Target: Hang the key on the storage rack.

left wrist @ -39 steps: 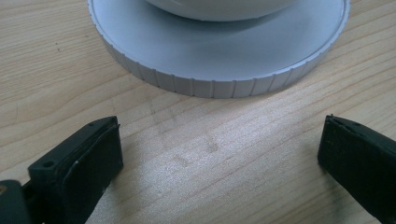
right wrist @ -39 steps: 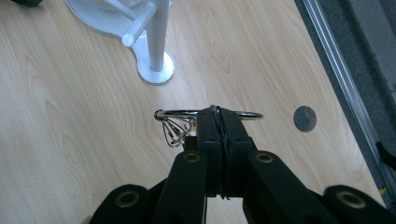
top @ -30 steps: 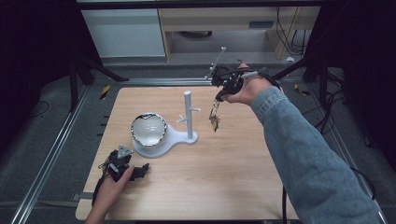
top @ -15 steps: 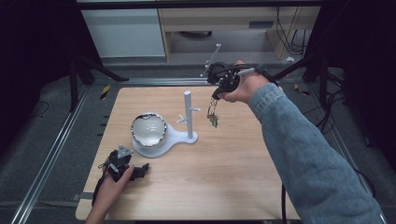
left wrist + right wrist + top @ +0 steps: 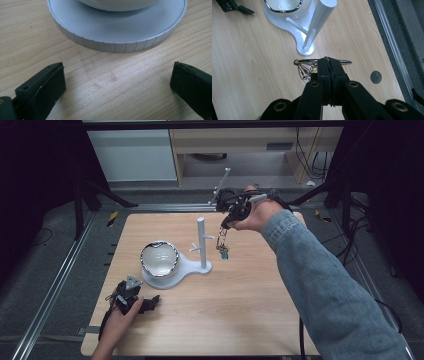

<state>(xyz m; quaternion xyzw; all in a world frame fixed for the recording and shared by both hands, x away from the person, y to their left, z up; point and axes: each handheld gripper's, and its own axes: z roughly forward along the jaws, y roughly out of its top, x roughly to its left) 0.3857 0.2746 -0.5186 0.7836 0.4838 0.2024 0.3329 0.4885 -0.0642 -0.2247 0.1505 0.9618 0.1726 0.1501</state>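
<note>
A white stand has an upright post [image 5: 201, 242] with short pegs [image 5: 295, 23], and a chrome-rimmed bowl [image 5: 159, 258] sits on its round base [image 5: 117, 30]. My right gripper [image 5: 227, 220] hangs in the air just right of the post top and is shut on a metal key ring [image 5: 304, 61]. A bunch of keys [image 5: 222, 245] dangles from the ring beside the post. In the right gripper view the jaws [image 5: 329, 62] pinch the ring's wire above the table. My left gripper [image 5: 117, 75] rests open on the table, its fingers facing the base with nothing between them.
The wooden table [image 5: 240, 310] has a small round hole [image 5: 375, 77] near its right edge. Metal rails [image 5: 60, 270] run along both sides. A cabinet and shelf [image 5: 135, 155] stand behind the table.
The right gripper has shifted a little to the left with the keys, closer to the post. The left gripper has stayed where it was.
</note>
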